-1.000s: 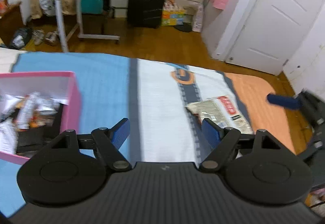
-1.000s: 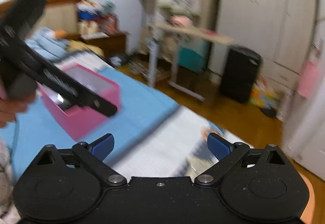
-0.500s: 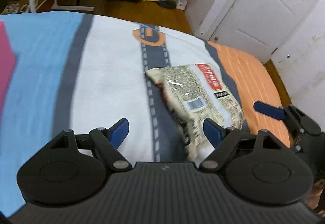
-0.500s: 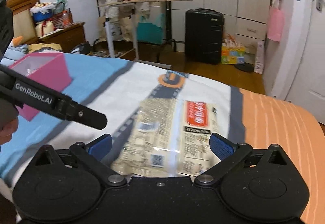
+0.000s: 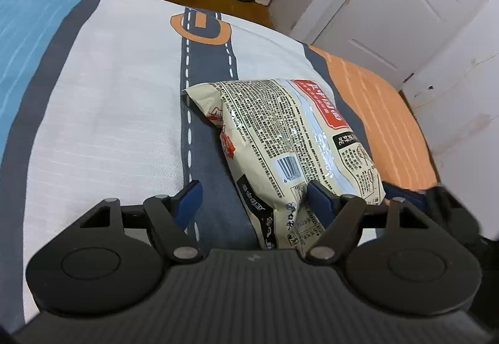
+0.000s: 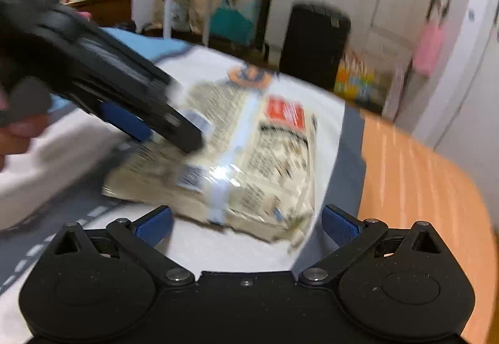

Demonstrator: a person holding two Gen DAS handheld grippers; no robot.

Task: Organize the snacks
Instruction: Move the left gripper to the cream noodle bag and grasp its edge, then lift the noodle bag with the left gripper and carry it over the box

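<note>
Change since earlier frame: both grippers have been brought down close over the bed; the pink box seen before has dropped out of both views, and the snack bag now fills the middle.
Snack bag (image 5: 290, 141): a cream packet with black print, a red label and a barcode, lying flat on the bed cover across the grey road stripe, near the orange band.
Bed cover (image 5: 103, 113): blue, grey, white and orange bands, with a road print.
Left gripper (image 5: 254, 197): jaws have just been closing but are held partly apart; the near end of the bag lies between them, the right blue pad (image 5: 318, 199) being at the bag's edge and the left pad clear over the cover. No pinch is seen.
Right gripper (image 6: 246, 223): jaws are held wide, the bag's near edge just ahead of them, with neither pad seen touching; the view is blurred.
Left gripper from right view (image 6: 124, 88): it is seen over the bag's left part.
Hand (image 6: 18, 138): a part is seen at the left edge.
Background: a black suitcase (image 6: 313, 44) on the wooden floor, and a white door (image 5: 389, 0).
</note>
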